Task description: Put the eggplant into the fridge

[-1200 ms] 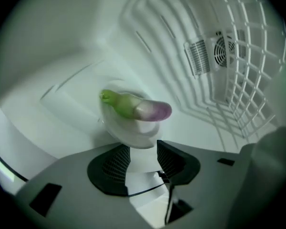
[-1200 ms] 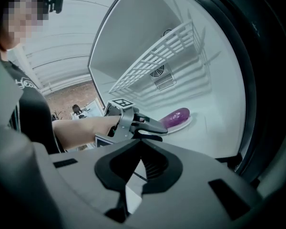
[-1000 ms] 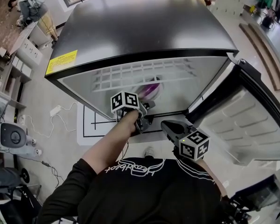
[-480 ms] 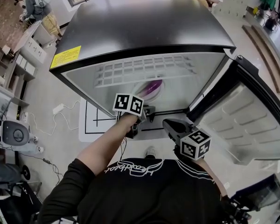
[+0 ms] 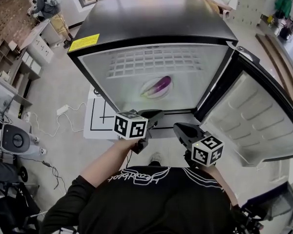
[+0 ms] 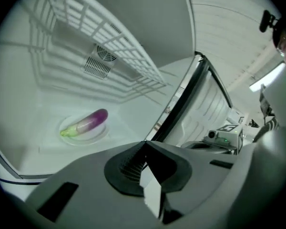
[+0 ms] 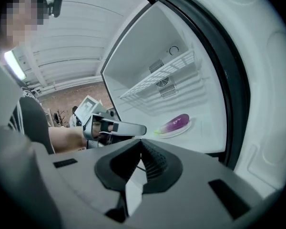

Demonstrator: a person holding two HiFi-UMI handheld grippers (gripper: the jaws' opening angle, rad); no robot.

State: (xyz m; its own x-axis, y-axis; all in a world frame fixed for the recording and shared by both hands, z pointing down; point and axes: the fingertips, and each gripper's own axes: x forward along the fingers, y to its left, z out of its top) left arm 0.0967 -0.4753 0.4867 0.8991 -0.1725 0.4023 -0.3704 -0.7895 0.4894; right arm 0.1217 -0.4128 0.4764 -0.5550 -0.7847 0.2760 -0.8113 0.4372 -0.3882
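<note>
We hold the left tool (image 5: 155, 114) just outside the open fridge (image 5: 156, 18). Its jaws have just been closing and are now clenched together with nothing between them. The eggplant (image 5: 159, 85), purple with a pale green stem end, lies on a round white plate (image 5: 145, 90) on the floor of the fridge compartment, below the white wire shelf (image 5: 156, 62). It is well apart from both tools. Our right tool (image 5: 179, 127) hovers beside the left one, near the lower front edge of the fridge. Its jaws are also clenched and empty. The fridge door (image 5: 254, 126) stands swung wide open on the right.
</note>
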